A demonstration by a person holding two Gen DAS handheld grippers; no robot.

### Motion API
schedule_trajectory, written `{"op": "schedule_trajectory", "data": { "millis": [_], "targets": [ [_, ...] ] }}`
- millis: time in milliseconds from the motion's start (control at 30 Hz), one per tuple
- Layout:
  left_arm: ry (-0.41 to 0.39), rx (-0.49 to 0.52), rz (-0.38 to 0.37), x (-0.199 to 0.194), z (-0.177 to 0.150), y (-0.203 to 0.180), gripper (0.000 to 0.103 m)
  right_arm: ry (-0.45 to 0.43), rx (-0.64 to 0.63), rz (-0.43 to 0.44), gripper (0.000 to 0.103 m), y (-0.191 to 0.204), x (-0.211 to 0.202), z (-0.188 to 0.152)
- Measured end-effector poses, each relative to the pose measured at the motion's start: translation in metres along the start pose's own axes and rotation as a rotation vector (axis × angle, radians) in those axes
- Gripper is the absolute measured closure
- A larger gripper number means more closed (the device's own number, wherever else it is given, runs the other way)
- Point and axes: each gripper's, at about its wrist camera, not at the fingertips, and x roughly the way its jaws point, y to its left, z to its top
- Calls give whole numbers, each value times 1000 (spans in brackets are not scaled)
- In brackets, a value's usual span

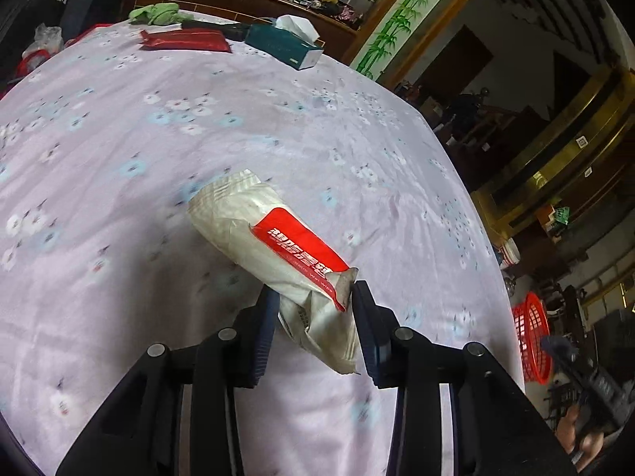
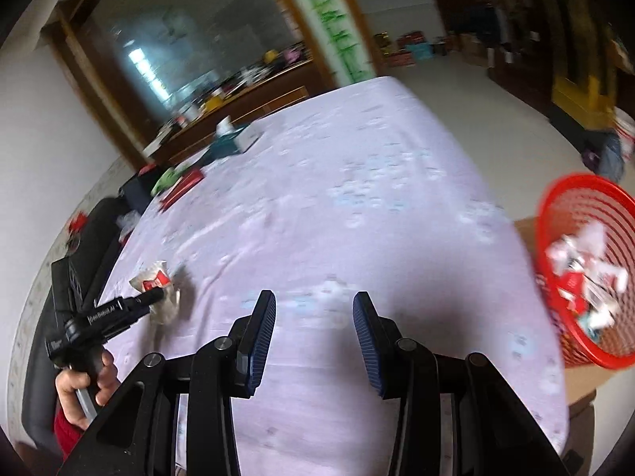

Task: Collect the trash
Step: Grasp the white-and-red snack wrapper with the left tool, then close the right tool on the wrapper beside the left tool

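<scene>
Each fisheye looks forward past its own black two-finger gripper, low over the pale lilac flowered tablecloth (image 1: 246, 127); both views share that cloth, the teal tissue box (image 1: 283, 45) and red mesh basket (image 2: 587, 269)

Floral-clothed table (image 1: 301, 127): tissue box (image 1: 283, 41), red pouch (image 1: 186, 39).

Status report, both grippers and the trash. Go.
Left hand-held gripper around wet-wipe packet, grip unconfirmed. Right hand-held gripper open, empty. Red basket right of table, path clear.

Floral lilac tablecloth (image 1: 238, 127), teal tissue box (image 1: 283, 41), red packet (image 1: 186, 39), green cloth (image 1: 156, 14)
</scene>
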Motion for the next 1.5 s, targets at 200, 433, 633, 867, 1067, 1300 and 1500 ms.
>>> {"op": "schedule_trajectory", "data": {
  "millis": [200, 433, 633, 867, 1067, 1300, 1500],
  "targets": [
    [3, -11, -24, -11, -9, 25, 67, 104, -77, 64, 59, 58, 47, 1],
    [17, 41, -86, -17, -28, 30, 67, 220, -124, 120, 59, 104, 93, -22],
    [47, 237, -183, -20, -56, -6, 67, 240, -112, 177, 59, 116, 97, -27],
    [65, 369, -247, -22, -72, -44, 67, 234, -64, 228, 59, 105, 86, -21],
    [80, 426, -277, -22, -77, -65, 67, 232, -66, 234, 59, 98, 79, -22],
    [93, 485, -290, -18, -83, -86, 67, 215, -87, 250, 68, 88, 69, -28],
    [108, 512, -284, -11, -84, -101, 67, 179, -86, 245, 85, 76, 58, -29]
  ]
}}
